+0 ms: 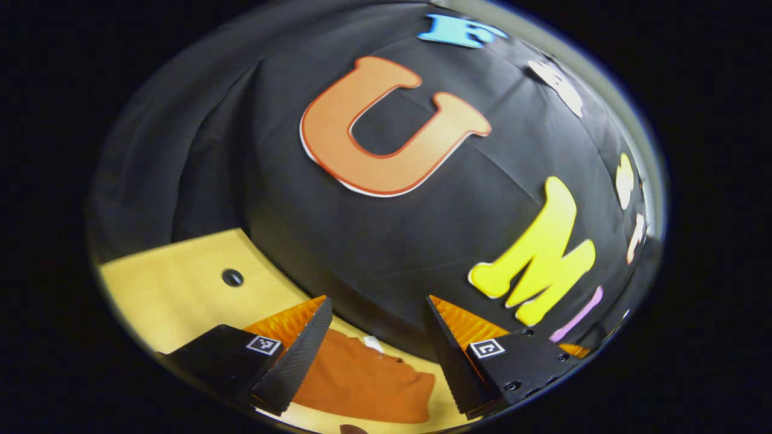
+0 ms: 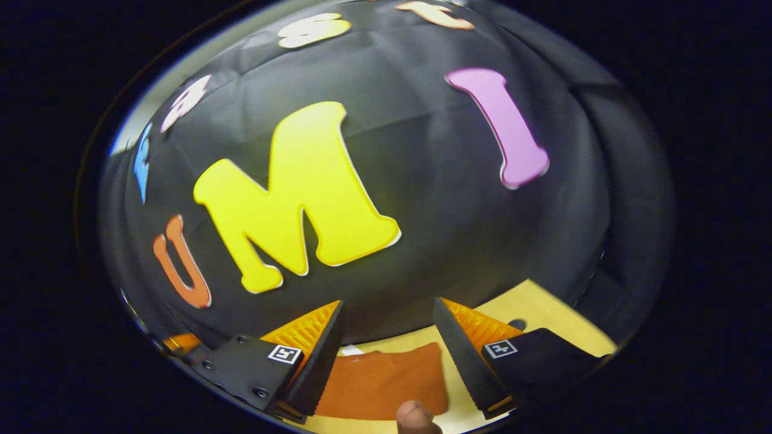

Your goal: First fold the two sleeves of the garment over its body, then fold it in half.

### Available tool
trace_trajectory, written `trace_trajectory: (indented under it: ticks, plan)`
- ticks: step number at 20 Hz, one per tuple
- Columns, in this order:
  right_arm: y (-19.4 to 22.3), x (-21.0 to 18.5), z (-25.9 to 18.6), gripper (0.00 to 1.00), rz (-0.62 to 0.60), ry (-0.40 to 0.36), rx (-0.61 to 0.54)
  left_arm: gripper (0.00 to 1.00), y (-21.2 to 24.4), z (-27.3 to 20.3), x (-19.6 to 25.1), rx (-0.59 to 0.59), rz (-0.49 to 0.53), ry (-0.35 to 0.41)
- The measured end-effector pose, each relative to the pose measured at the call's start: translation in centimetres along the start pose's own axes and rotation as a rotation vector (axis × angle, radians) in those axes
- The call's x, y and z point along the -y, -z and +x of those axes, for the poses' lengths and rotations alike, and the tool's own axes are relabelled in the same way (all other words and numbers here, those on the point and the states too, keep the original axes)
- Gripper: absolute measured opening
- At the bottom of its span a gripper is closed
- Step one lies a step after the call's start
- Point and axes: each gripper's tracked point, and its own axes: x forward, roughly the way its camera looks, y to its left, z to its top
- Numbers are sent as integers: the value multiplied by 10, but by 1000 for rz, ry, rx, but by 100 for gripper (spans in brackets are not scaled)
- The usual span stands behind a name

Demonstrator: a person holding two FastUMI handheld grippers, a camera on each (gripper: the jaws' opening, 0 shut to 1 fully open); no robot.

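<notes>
An orange-brown garment (image 1: 368, 383) lies flat on the light wooden table (image 1: 175, 283), low in the left gripper view. My left gripper (image 1: 377, 307) is held above it, open, with nothing between its fingers. In the right gripper view the same garment (image 2: 386, 380) lies on the table (image 2: 543, 313) below my right gripper (image 2: 386, 310), which is also open and holds nothing. A small white tag (image 2: 350, 349) sits at the garment's far edge. Most of the garment is hidden below both views.
The booth's black cloth wall (image 1: 392, 241) rises just behind the table's far edge. A round dark hole (image 1: 232, 277) marks the tabletop at the left, and another hole (image 2: 517, 324) shows at the right. A fingertip (image 2: 416, 417) pokes in at the bottom edge.
</notes>
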Motion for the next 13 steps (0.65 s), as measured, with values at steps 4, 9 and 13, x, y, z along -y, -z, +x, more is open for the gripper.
trace_trajectory:
  ticks: [4, 9, 13]
  plan:
    - [-6, -20, -52, 100, -161, -8, 109, 98, -3, -57, 3, 49, 345, -59]
    - [23, -25, -132, 95, -229, -25, 127, 100, 29, -127, 17, 25, 441, -35]
    - [55, -29, -189, 91, -210, -16, 92, 98, 46, -174, 18, 8, 428, -27]
